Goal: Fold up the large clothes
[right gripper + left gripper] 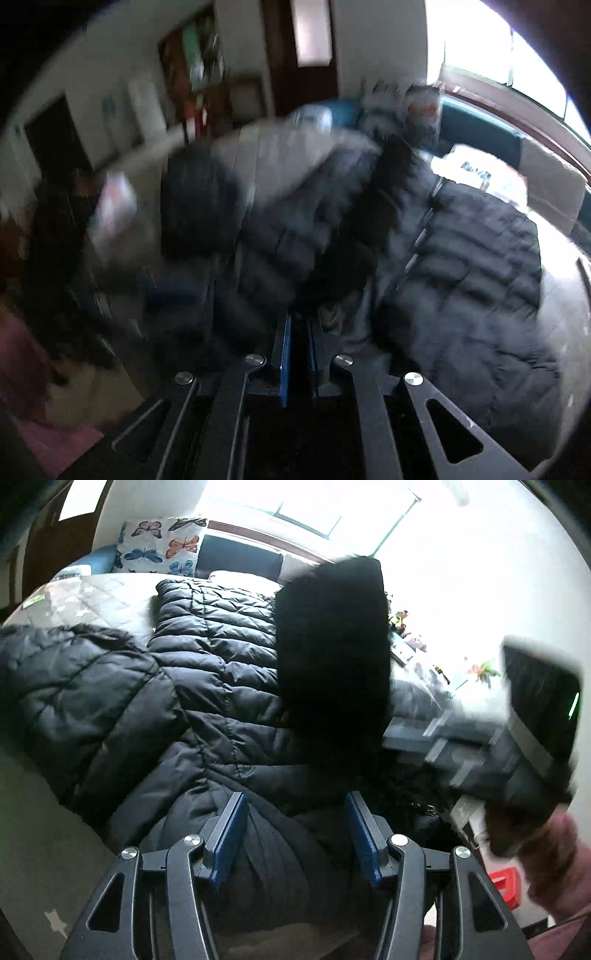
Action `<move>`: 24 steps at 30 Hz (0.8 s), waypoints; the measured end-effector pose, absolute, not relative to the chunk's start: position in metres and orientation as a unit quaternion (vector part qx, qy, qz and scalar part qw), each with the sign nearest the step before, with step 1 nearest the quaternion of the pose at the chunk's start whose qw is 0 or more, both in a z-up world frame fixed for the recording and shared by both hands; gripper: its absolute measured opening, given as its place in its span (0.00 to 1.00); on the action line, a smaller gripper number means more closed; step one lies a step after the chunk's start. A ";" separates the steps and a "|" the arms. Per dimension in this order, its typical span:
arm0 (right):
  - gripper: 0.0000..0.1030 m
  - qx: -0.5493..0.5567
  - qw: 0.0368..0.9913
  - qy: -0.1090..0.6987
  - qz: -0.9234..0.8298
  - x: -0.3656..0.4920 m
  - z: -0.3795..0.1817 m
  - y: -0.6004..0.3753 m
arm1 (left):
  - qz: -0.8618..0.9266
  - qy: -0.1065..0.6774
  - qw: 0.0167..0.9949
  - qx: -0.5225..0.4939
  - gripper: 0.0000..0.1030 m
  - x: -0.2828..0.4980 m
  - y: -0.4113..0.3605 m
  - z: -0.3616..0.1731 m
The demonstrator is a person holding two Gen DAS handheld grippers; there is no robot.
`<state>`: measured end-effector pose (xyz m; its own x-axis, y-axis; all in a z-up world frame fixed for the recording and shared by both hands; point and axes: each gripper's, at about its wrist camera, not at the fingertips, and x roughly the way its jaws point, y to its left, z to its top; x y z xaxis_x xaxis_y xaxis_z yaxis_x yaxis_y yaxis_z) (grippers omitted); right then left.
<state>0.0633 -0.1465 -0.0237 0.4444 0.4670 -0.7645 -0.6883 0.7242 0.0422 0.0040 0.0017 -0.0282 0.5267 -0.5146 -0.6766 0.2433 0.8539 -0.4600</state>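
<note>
A large black quilted puffer coat [207,672] lies spread on the bed; it also shows, blurred, in the right wrist view [472,266]. My left gripper [295,805] is open, with its blue pads on either side of a bunched part of the coat near the bed's near edge. A dark furry flap of the coat [332,657] stands lifted in the air. My right gripper [298,325] is shut on a fold of the coat and holds it up. The right gripper's body also shows in the left wrist view [517,746] at the right.
The bed has a pale quilted mattress [92,598]. A butterfly-print pillow [159,546] leans at its head under a bright window [303,506]. Small colourful objects [424,653] lie at the right. A red object [506,886] sits low right. A door [299,55] and shelves stand behind.
</note>
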 end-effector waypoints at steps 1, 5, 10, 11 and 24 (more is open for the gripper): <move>0.14 -0.158 0.829 0.415 0.341 0.061 -0.039 -0.141 | -0.221 0.433 0.860 -0.158 0.57 0.003 0.002 -0.028; 0.15 -0.223 0.820 0.418 0.322 0.052 -0.059 -0.132 | -0.223 0.427 0.861 -0.159 0.57 0.000 0.003 -0.025; 0.20 -0.192 0.813 0.420 0.354 0.044 -0.029 -0.144 | -0.217 0.429 0.859 -0.175 0.57 0.000 0.008 -0.024; 0.20 -0.179 0.811 0.421 0.365 0.038 -0.021 -0.148 | -0.216 0.428 0.859 -0.179 0.57 0.001 0.010 -0.024; 0.22 -0.067 0.886 0.434 0.148 0.127 -0.028 -0.300 | -0.164 0.374 0.896 -0.175 0.57 -0.013 0.034 0.023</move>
<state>0.1265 -0.2996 -0.0282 0.5795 0.2033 -0.7892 -0.3201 0.9473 0.0090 -0.0130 0.0343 0.0226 0.6670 -0.4242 -0.6125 0.1620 0.8850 -0.4366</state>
